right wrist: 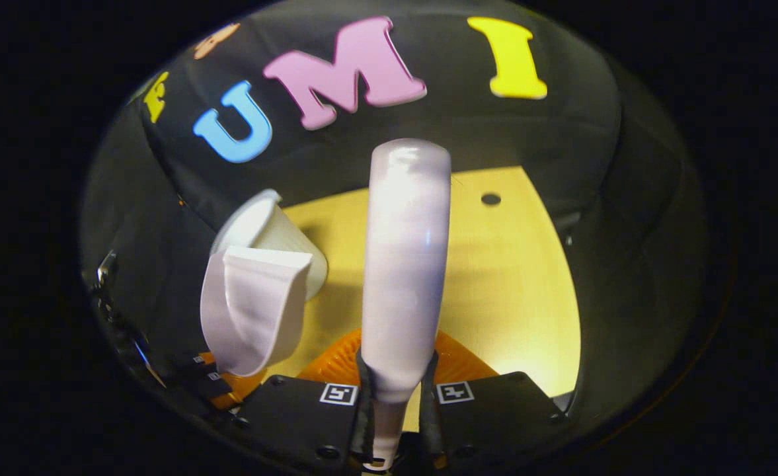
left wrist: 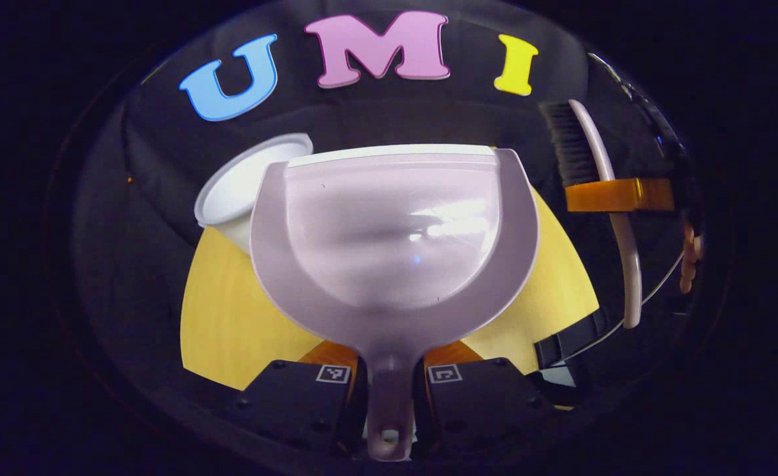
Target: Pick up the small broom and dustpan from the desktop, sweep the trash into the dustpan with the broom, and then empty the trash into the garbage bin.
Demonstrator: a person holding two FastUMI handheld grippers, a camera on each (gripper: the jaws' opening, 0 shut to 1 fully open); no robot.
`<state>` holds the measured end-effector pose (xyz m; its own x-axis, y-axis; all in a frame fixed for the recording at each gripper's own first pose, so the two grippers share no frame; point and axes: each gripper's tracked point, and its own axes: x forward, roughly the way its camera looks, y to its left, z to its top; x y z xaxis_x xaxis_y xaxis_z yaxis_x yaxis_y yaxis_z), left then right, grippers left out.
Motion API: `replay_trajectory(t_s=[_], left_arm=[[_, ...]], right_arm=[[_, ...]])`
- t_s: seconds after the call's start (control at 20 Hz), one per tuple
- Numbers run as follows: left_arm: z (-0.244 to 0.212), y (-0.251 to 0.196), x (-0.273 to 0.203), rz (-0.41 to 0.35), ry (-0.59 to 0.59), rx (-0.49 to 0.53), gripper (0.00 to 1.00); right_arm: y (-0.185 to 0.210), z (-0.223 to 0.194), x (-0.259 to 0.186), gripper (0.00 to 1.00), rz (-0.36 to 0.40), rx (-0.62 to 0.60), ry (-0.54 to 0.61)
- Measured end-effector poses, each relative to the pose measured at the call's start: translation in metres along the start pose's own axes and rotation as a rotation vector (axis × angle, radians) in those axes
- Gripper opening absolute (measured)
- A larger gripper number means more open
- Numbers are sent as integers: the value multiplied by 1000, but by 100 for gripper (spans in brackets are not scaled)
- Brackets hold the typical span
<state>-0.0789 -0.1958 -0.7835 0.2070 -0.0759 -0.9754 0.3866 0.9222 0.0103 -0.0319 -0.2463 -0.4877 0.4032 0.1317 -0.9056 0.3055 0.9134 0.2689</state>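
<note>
My left gripper [left wrist: 389,380] is shut on the handle of a pale lilac dustpan [left wrist: 389,244], held up over the yellow desktop [left wrist: 230,317]. Its pan faces me, with just a few tiny specks inside. A white garbage bin [left wrist: 246,192] stands just beyond the pan's left front corner. In the right gripper view, my right gripper [right wrist: 398,387] is shut on the lilac broom [right wrist: 405,264], whose smooth back points away from me. The left gripper view also shows the broom [left wrist: 597,172] at the right, dark bristles facing left. The dustpan [right wrist: 253,311] and bin [right wrist: 266,228] lie left of the broom.
The yellow desktop [right wrist: 514,277] has a small round hole [right wrist: 491,198] near its far edge. Black cloth walls close in behind and at both sides. A thin cable [left wrist: 660,284] trails from the right gripper's hand.
</note>
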Motion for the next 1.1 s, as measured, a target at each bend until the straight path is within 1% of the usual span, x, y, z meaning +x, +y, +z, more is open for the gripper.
replay_trajectory(t_s=[0.05, 0.1, 0.2, 0.3, 0.4, 0.5, 0.55, 0.75, 0.85, 1.0, 1.05, 1.1], left_arm=[[-11, -3, 19, -23, 55, -11, 26], [-21, -2, 34, -22, 111, -16, 27], [-23, 10, 63, -2, 169, -19, 27], [-22, 8, 76, -15, 211, -37, 27], [-18, 12, 89, -35, 248, -52, 27], [-18, 11, 100, -63, 278, -62, 27], [-16, 12, 100, -62, 296, -74, 27], [-18, 19, 109, -34, 360, -82, 27], [-18, 15, 115, -19, 391, -100, 26], [-16, 12, 116, -3, 406, -76, 27], [-16, 13, 117, -3, 413, -69, 27], [-16, 13, 117, -4, 421, -67, 28]], right_arm=[[-2, -16, 24, 29, -22, 14, 67], [-4, -39, 42, 29, -32, 36, 161], [-2, -71, 74, 29, -45, 88, 287], [-13, -98, 97, 29, -93, 60, 372], [-18, -118, 115, 30, -133, 23, 434], [-23, -126, 129, 30, -160, -8, 475], [-24, -123, 133, 29, -168, -18, 488], [-39, -127, 137, 30, -234, -58, 529], [-47, -130, 136, 29, -263, -71, 552], [-53, -129, 131, 30, -273, -73, 546], [-55, -128, 125, 23, -276, -72, 551], [-58, -127, 120, 30, -282, -70, 559]])
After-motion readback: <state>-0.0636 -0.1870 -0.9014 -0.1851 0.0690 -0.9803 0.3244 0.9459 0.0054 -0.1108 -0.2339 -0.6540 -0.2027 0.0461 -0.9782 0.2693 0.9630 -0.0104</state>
